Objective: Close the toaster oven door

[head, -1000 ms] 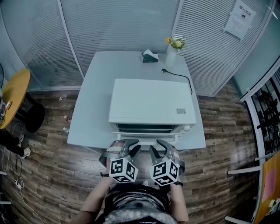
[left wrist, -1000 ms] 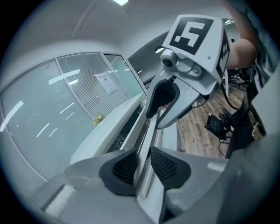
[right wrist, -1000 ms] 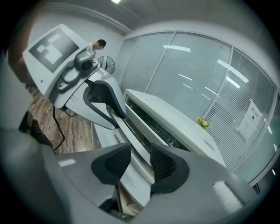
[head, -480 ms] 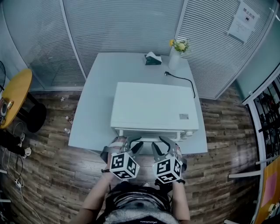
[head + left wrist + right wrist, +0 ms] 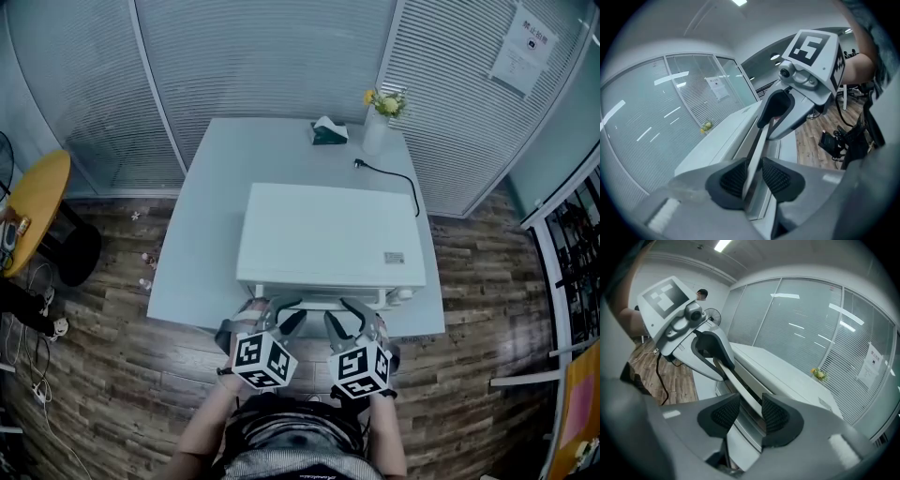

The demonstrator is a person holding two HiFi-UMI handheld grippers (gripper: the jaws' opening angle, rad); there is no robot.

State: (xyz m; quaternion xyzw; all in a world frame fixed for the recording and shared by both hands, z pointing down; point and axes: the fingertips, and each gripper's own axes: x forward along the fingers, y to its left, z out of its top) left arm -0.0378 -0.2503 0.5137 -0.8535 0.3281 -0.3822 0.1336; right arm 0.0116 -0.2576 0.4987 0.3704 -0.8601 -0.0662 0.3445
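Two slack holds: my left gripper [image 5: 753,177], jaws just eased wider, and right gripper [image 5: 751,414] merely straddle the handle [image 5: 759,140], so the door [image 5: 319,296], if unlatched, could sag open.

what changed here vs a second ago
The toaster oven door swung up from part open, dark gap showing, to nearly shut. The left tongs and right tongs moved in with it, its handle between their jaws; the left jaws have just been opening. The oven body, table and flower vase stayed put.
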